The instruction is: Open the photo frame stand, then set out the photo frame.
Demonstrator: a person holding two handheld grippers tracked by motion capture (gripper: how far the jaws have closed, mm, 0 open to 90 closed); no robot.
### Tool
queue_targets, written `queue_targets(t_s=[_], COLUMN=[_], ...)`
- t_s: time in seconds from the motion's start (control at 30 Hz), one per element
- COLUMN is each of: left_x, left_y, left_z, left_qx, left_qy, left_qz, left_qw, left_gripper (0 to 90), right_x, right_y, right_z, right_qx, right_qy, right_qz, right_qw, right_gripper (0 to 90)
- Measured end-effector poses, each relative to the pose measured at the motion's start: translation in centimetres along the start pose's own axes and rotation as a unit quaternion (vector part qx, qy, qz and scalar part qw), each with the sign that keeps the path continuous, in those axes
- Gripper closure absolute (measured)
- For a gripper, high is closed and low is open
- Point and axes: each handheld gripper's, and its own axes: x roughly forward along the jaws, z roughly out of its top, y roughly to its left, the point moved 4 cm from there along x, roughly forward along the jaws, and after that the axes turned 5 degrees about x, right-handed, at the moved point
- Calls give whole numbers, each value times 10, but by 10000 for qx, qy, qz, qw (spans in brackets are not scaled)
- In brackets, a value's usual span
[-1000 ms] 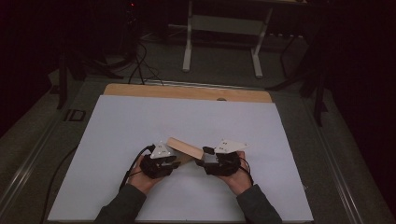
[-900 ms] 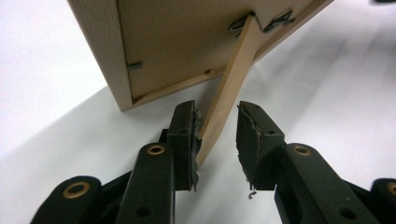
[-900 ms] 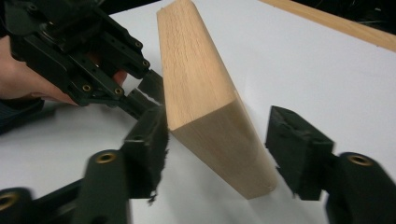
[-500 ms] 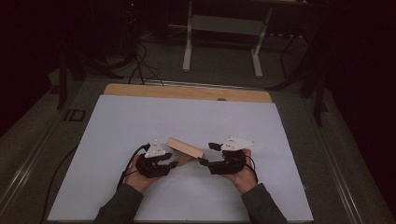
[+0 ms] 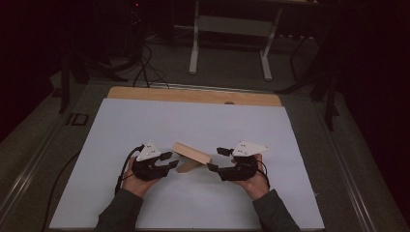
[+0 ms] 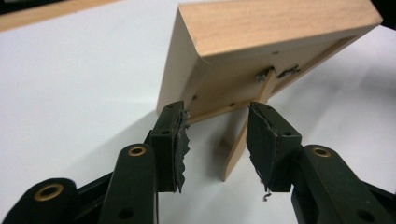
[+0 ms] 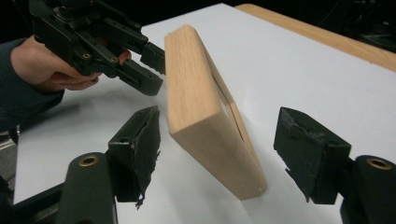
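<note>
Frame (image 5: 192,155) of pale wood stands tilted on its rear strut (image 6: 240,140) on the white surface (image 5: 145,121), between both hand-held grippers, left (image 5: 168,159) and right (image 5: 217,159), each open, jaws clear; withdraw slowly, without nudging the strut.

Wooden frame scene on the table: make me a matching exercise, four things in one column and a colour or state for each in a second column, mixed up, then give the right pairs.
Things:
1. wooden frame
2. left gripper
3. white sheet
4. right gripper

Descriptions:
A. covers most of the tabletop
B. jaws open on either side of the frame's end
C. tilted, propped on its back strut
D. jaws open just behind the strut

Pairs: 1-C, 2-D, 3-A, 4-B
</note>
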Motion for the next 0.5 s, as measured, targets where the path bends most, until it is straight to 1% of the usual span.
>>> queue_targets(t_s=[0.1,0.13,0.23,0.27,0.3,0.33,0.37,0.43,0.47,0.5], left_x=[-1,-4,-5,-6,-7,-7,-8,-9,-10,-11], left_y=[1,4,6,7,8,8,9,9,9,9], left_z=[0,0,1,1,1,1,1,1,2,2], left_qx=[-22,-69,-114,-117,-127,-154,-149,-169,-168,-190], left_qy=[-16,-57,-123,-130,-134,-155,-155,-186,-215,-239], left_qz=[22,63,81,101,106,84,99,70,74,38], left_qw=[10000,9999,9998,9998,9998,9997,9997,9997,9996,9995], left_gripper=[576,576,578,578,578,579,587,603,603,619], right_x=[-4,-9,-12,-17,-17,-18,-21,-22,-22,-21], right_y=[-1,-5,-8,-14,-14,-16,-22,-24,-27,-32], right_z=[3,5,4,4,4,3,2,2,1,-2], right_qx=[25,65,137,238,238,267,399,433,476,548], right_qy=[-79,-179,-246,-318,-318,-335,-397,-406,-405,-394], right_qz=[-4,-53,-79,-159,-159,-216,-311,-357,-419,-541], right_qw=[10000,9998,9996,9991,9991,9988,9979,9976,9972,9963], right_gripper=[315,316,316,320,320,320,321,323,325,340])
